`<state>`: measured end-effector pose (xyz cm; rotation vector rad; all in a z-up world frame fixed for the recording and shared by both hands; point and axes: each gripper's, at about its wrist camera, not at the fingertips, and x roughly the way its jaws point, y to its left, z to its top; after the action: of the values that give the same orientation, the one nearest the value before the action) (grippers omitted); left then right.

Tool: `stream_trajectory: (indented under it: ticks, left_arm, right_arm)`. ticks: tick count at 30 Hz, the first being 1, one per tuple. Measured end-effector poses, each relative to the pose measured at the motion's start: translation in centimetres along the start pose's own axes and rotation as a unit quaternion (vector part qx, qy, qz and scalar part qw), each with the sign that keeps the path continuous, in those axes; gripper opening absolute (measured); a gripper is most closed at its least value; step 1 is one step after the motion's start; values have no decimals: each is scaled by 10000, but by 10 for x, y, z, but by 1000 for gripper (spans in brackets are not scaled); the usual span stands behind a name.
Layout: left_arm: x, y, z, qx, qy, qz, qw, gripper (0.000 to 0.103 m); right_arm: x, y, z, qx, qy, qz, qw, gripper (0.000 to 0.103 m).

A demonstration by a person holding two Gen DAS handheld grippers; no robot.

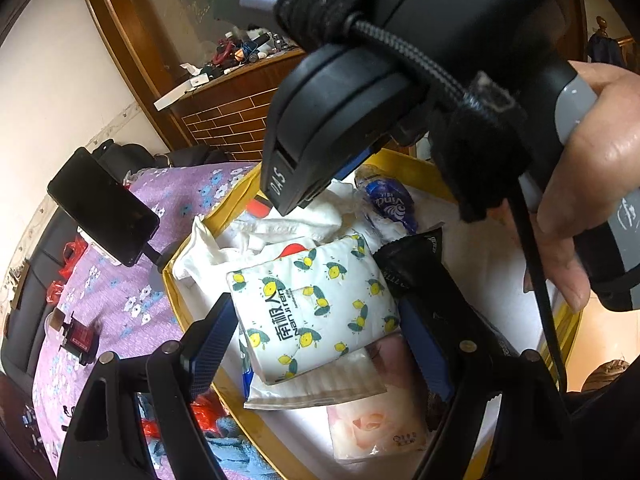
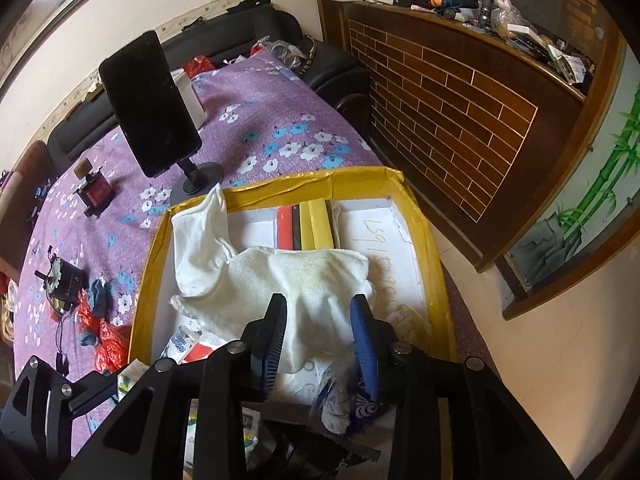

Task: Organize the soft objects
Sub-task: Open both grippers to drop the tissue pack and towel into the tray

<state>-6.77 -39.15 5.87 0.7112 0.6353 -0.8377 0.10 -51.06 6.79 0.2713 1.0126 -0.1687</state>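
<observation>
1 white terry towel [image 2: 308, 276], crumpled, in yellow-rimmed box [image 2: 436, 240]

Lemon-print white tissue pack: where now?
Left wrist view, centre: lemon-print white tissue pack lies in the yellow-rimmed box, between the left tool fingers, below the white towel.

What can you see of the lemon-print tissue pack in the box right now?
The lemon-print tissue pack is a soft, white plastic-wrapped block printed with yellow lemons, green leaves and dark lettering. It lies tilted inside the yellow-rimmed box, on top of a clear-wrapped white pack, with white cloth behind it. The left hand-held gripper straddles it: its pads sit at either side, but whether they press on the wrapper I cannot tell.
</observation>
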Motion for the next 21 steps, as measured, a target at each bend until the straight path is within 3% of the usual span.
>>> stream_trajectory:
  ticks: [21]
  left_arm:
    - [-20,-1,-1,32,-174,137,9997,82]
  right_arm:
    - [-33,8,-11,59,-232,-33,9997,36]
